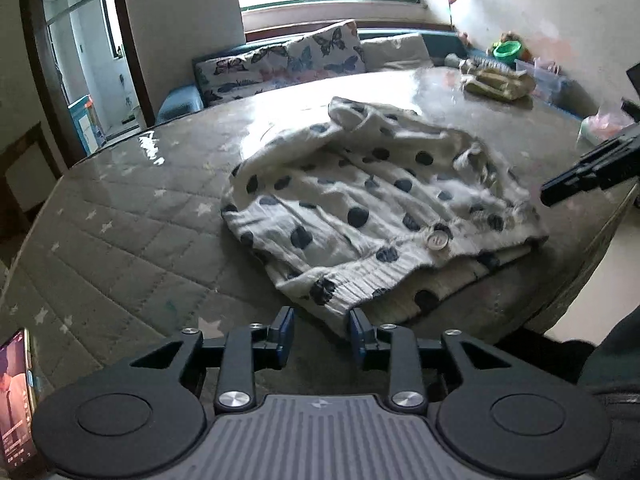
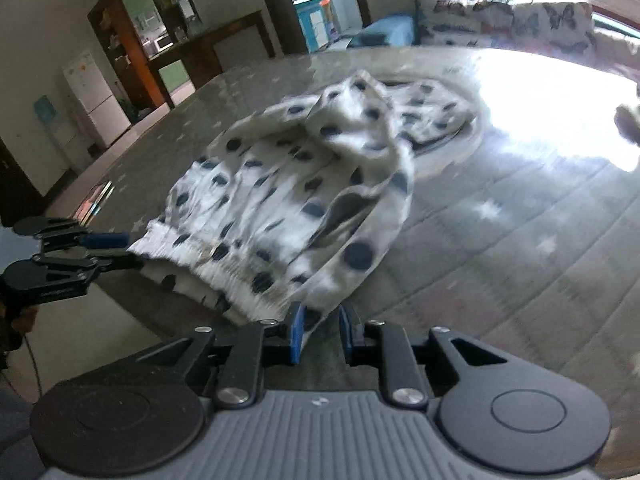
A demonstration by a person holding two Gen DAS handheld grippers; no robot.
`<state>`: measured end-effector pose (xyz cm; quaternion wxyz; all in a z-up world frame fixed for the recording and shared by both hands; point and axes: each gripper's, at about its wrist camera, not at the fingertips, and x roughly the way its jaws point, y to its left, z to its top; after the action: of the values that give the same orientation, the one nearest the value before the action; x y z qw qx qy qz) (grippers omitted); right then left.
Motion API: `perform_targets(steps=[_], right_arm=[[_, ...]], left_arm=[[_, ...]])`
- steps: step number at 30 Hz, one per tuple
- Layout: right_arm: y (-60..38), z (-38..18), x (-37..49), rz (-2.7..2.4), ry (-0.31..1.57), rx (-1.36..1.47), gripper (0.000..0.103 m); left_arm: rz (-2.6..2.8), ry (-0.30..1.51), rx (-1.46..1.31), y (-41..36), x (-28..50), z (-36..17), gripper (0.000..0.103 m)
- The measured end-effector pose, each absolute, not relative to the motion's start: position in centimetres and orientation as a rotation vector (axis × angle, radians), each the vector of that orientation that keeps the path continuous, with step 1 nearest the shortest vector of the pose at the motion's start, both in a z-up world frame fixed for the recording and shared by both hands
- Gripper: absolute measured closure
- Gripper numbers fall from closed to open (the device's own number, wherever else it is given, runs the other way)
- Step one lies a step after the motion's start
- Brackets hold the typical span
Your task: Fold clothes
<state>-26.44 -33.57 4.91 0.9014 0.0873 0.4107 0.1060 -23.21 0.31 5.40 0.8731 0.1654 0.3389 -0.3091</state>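
Note:
A white knitted cardigan with dark polka dots (image 1: 360, 208) lies crumpled on a grey quilted table (image 1: 120, 240), its ribbed hem toward me and a white button (image 1: 437, 240) showing. My left gripper (image 1: 322, 336) is open, its jaws on either side of the hem corner, gripping nothing. In the right wrist view the cardigan (image 2: 304, 192) is blurred by motion. My right gripper (image 2: 320, 336) is open with a hanging flap of the cardigan between its jaws. The left gripper also shows in the right wrist view (image 2: 108, 248) at the hem, and the right gripper shows in the left wrist view (image 1: 568, 188).
A phone with a lit screen (image 1: 16, 400) lies at the table's near left edge. A folded yellowish garment (image 1: 496, 84) and a green bowl (image 1: 508, 50) sit at the far right. Butterfly cushions (image 1: 304, 60) line a bench behind the table.

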Motion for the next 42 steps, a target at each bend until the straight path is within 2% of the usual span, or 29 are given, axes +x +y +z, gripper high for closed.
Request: perform_targets(steps=[6,14,23,31,37,39,42], right_arm=[[-32.9,6.2,-24.6,0.235,0.758,0.130,0.084],[-29.2,3.8,-22.0,0.338,0.812,0.044,0.084],[-29.4,2.7,-22.3,0.344,0.873,0.054,0.084],[-33.0,7.0,-20.8,0.276,0.805,0.088,0.084],[-34.7,9.5,-15.9,0.230,0.750,0.107,0.083],[-35.1,10.2,-13.4,0.226,0.737,0.134,0.082],[-35.3,10.6,-9.6,0.231,0.737,0.192,0.070]], left_arm=[[-0.643,0.684,0.242,-0.2,-21.8,7.5,0.071],[-0.694,0.582,0.241,-2.4,-20.7,10.5,0.071],[-0.776,0.661,0.242,-9.7,-17.2,6.8,0.071],[-0.802,0.752,0.277,-11.3,-16.7,2.6,0.070],[-0.810,0.735,0.278,-11.0,-17.1,2.4,0.069],[-0.813,0.733,0.280,-10.9,-17.2,2.3,0.069],[-0.816,0.730,0.280,-10.8,-17.3,2.4,0.069]])
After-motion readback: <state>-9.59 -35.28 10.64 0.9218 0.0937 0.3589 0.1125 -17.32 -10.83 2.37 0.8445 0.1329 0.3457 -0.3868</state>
